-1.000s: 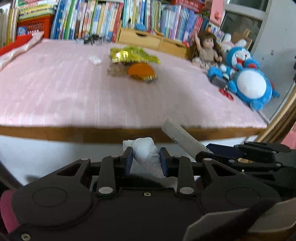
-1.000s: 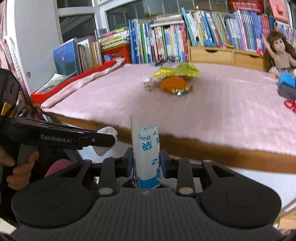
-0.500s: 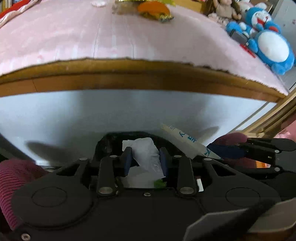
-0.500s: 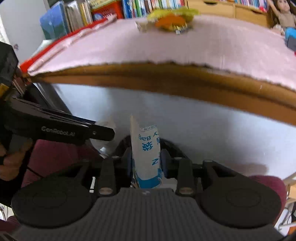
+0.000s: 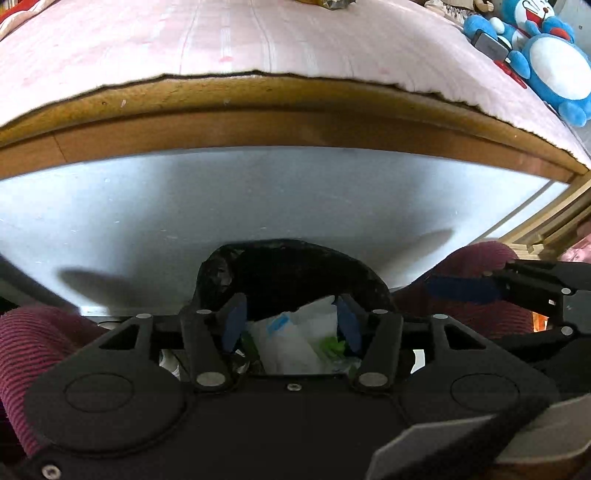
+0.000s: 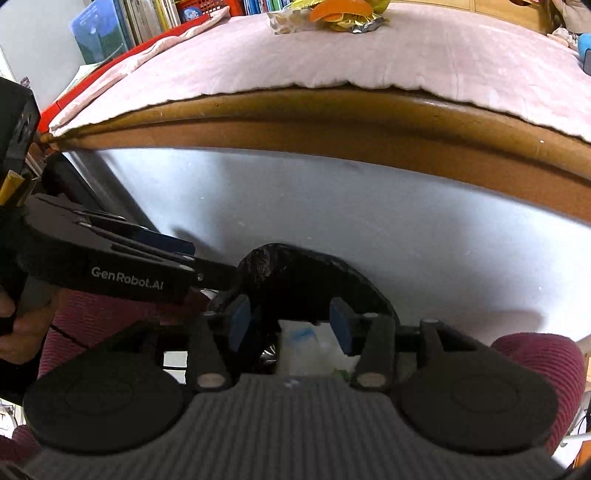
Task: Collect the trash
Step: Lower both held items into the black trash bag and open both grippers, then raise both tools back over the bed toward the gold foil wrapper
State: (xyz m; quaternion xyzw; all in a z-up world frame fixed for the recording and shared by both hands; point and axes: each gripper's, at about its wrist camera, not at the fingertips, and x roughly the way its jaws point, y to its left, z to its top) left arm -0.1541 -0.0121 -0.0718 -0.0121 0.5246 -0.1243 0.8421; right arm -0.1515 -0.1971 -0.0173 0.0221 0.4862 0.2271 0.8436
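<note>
A bin lined with a black bag (image 5: 288,251) stands below the table edge, between a person's knees. My left gripper (image 5: 291,322) hovers over its mouth, jaws opening, with nothing pressed between the blue pads. Below it in the bin lie a crumpled white tissue (image 5: 317,314) and a white packet with blue print (image 5: 280,332). My right gripper (image 6: 290,319) hangs over the same bin (image 6: 295,258), jaws opening too, the packet (image 6: 299,341) lying loose beneath it. More trash, orange and yellow wrappers (image 6: 343,11), lies far back on the pink tablecloth.
The wooden table edge (image 5: 295,122) and a white panel (image 5: 258,199) rise just behind the bin. Knees in maroon trousers (image 5: 40,350) (image 6: 543,365) flank it. A blue plush toy (image 5: 554,70) sits on the table's right side, books (image 6: 110,33) at the back left.
Both grippers sank from table height to the bin and tipped downward. Their jaws then spread, and the tissue and the packet dropped out into the bin.
</note>
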